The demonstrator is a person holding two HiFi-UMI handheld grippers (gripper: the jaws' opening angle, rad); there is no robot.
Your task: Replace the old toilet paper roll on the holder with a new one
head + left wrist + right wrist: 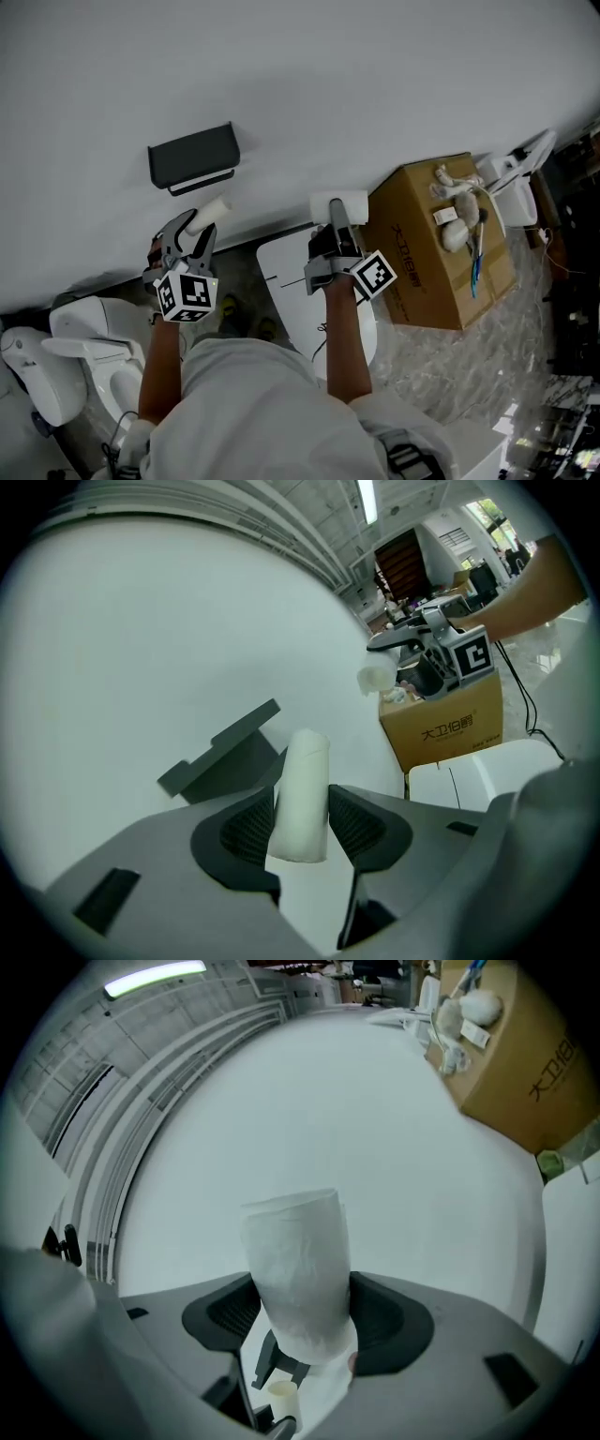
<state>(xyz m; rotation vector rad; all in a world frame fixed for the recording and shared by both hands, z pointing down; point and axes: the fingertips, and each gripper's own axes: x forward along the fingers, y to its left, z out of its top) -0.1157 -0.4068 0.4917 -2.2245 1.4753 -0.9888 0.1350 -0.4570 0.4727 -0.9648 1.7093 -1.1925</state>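
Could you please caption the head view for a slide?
Left gripper grips the thin old roll, right gripper the new roll, near the wall holder.

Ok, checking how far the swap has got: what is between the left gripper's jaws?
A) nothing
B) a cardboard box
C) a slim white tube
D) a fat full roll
C: the left gripper is shut on a slim white tube, while the fatter roll sits in the right gripper.
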